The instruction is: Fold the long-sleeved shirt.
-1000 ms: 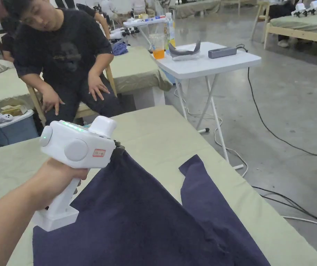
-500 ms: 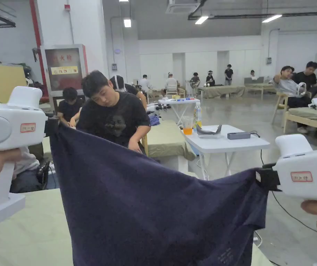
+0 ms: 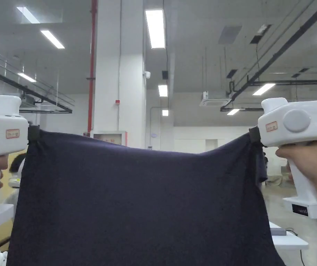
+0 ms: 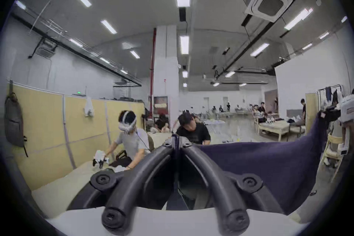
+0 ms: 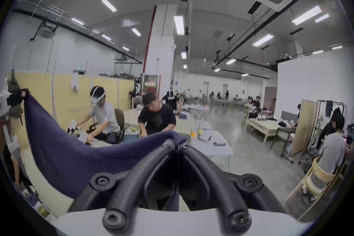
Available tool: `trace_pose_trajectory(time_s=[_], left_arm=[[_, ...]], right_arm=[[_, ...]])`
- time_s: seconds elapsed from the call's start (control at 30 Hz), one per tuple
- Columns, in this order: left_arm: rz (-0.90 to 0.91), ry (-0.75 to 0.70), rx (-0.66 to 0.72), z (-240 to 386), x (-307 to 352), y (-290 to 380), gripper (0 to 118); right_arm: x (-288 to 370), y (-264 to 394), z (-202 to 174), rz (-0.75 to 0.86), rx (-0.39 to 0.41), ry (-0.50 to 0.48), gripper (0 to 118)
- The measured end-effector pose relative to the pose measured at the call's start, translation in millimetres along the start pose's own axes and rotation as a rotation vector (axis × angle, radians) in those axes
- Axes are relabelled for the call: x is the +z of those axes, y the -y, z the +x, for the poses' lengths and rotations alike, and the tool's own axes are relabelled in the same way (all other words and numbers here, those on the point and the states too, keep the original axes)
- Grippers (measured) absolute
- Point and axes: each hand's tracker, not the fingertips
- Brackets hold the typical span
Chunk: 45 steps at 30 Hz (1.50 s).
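Bright ceiling strips (image 3: 155, 28), maybe fisheye-warped edges.

A green-covered table (image 5: 47, 190) lies beneath the shirt (image 5: 76, 159).

Head view tilts up toward the ceiling; both gripper views face the hall, sharing the pillar (image 4: 166, 75).

You cannot read any words here. Each white plastic gripper (image 3: 33, 132) (image 3: 254, 134) you hold has a small red-edged sticker (image 3: 12, 133) on its side, but the marks on it are too small and blurry to make out.
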Motion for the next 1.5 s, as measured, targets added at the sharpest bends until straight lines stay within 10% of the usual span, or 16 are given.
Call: trace_pose_trajectory(time_s=[0.57, 1.5], left_arm=[[0.072, -0.112, 0.039, 27.7, -18.3, -64.0, 5], [0.084, -0.13, -0.013, 68.5, -270.2, -46.6, 5]], right_arm=[[-15.2, -99.0, -2.0, 0.184, -0.079, 0.115, 13], [-239.5, -114.9, 41.3, 0.196, -0.075, 0.152, 13]])
